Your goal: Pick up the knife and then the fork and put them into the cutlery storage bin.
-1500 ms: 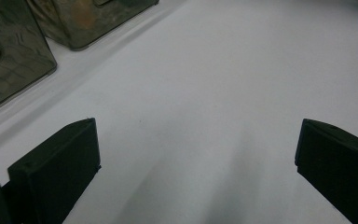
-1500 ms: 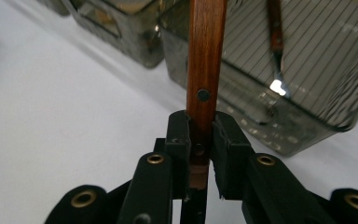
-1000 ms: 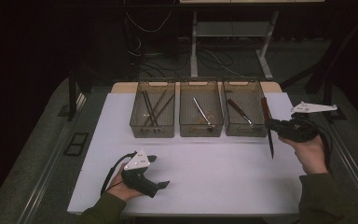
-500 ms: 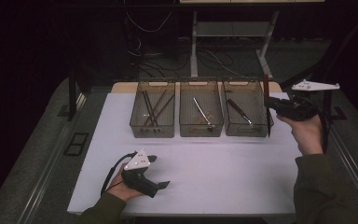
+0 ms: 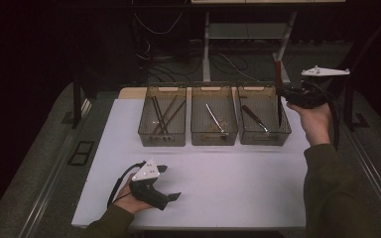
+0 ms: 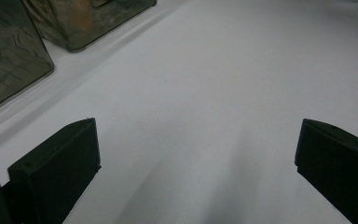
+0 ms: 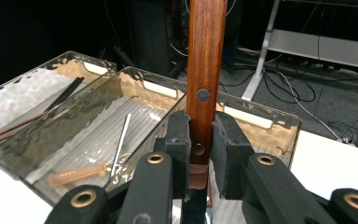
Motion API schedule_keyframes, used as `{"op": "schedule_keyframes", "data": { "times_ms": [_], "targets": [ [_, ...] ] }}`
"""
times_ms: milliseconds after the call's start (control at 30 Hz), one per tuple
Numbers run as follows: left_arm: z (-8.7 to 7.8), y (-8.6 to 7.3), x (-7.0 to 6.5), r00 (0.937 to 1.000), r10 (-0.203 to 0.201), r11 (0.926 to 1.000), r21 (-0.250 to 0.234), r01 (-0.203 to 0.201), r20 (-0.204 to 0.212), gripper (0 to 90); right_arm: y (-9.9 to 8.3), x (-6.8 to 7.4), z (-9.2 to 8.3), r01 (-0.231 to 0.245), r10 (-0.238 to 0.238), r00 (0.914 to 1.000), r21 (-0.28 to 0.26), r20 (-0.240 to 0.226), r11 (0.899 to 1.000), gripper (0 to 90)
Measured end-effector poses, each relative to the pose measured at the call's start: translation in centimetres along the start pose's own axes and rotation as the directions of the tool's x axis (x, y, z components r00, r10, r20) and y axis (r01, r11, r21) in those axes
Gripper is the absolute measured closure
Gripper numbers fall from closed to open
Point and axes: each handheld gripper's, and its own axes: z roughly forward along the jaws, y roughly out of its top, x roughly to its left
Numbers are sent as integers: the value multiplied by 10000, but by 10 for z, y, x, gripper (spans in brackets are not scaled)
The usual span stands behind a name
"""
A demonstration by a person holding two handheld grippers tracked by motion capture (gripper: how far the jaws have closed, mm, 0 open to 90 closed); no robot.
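White table (image 5: 238, 198) carries three bins; since a second ago the right gripper (image 5: 284, 93) has climbed toward one o'clock, clamped on a wooden-handled knife (image 7: 206, 70) hanging blade-down over the right bin (image 5: 264, 136). Left gripper (image 5: 167, 182) rests unmoved, jaws apart.

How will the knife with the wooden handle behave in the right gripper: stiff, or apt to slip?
The knife looks rigid, probably no bending. The right gripper pinches its smooth, polished handle low, near a rivet, so it might pivot or slide. The blade hangs above the right bin and may swing.
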Motion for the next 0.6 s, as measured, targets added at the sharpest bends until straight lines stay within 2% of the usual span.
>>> {"op": "schedule_keyframes", "data": {
  "times_ms": [300,467,600],
  "targets": [
    [0,0,0,10000,33,10000,-9,-33,25,0,-8,-1,32,-321,296,9988,656,395,9973,776],
    [-1,0,0,10000,47,10000,-32,-46,38,0,-14,-2,49,-543,472,9968,1145,639,9919,776],
    [-1,0,1,10000,67,10000,-38,-66,64,0,-20,0,60,-496,383,9965,1572,737,9863,776]
  ]
}}
